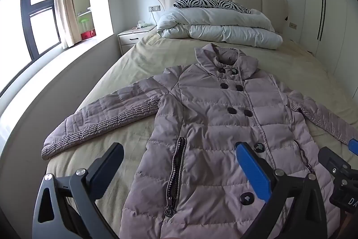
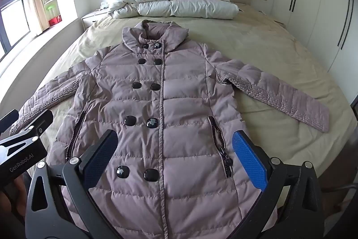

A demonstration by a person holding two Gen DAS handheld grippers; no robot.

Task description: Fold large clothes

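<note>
Both tongs spread wide, left tongs (image 1: 179,162) and right tongs (image 2: 175,155) above buttoned mauve coat (image 2: 161,104), flat on bed (image 2: 257,48)

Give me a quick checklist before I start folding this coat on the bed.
1. Coat lies flat, front up, buttoned: ok.
2. Both sleeves spread out to the sides, left sleeve, right sleeve: ok.
3. Left gripper open and holding nothing: ok.
4. Right gripper open and holding nothing: ok.
5. Duvet lies apart from the collar: ok.
6. Hem straight: cannot tell, it is hidden below the grippers.
</note>
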